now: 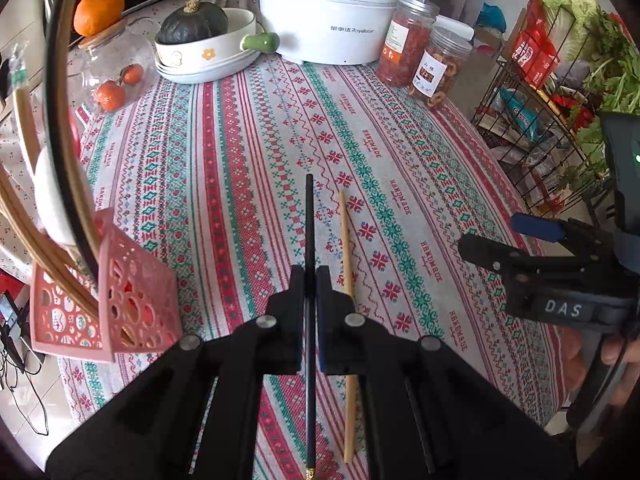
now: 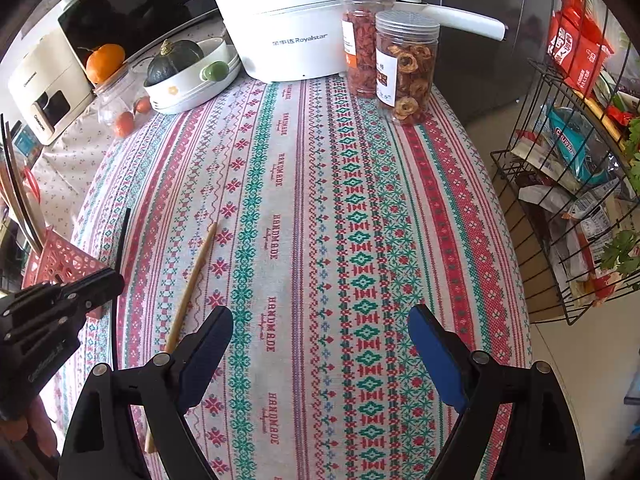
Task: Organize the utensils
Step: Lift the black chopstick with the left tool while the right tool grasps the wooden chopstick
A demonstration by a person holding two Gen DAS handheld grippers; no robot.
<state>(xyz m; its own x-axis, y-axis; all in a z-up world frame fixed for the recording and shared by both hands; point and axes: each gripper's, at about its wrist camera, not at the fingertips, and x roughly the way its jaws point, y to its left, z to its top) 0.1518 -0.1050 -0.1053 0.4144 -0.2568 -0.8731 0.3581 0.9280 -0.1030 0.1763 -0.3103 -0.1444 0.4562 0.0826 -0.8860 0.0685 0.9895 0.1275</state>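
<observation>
The left tongs (image 1: 309, 280) are pinching the black chopstick (image 1: 309, 220); the right tongs (image 2: 320, 336) are gaping empty. Just right, the wooden chopstick (image 1: 347, 264) is lying on the tabletop (image 1: 420, 184). Swinging leftward toward the pink holder (image 1: 136, 304), the thin stick risks pivoting loose.

Left gripper (image 1: 309, 280): black chopstick (image 1: 309, 224) between its jaws; wooden chopstick (image 1: 347, 264) just right, on tablecloth (image 1: 400, 200); utensil basket (image 1: 120, 304) left; right gripper (image 1: 516, 248) far right; electric pot (image 1: 332, 12) and two jars (image 1: 424, 52) ahead
</observation>
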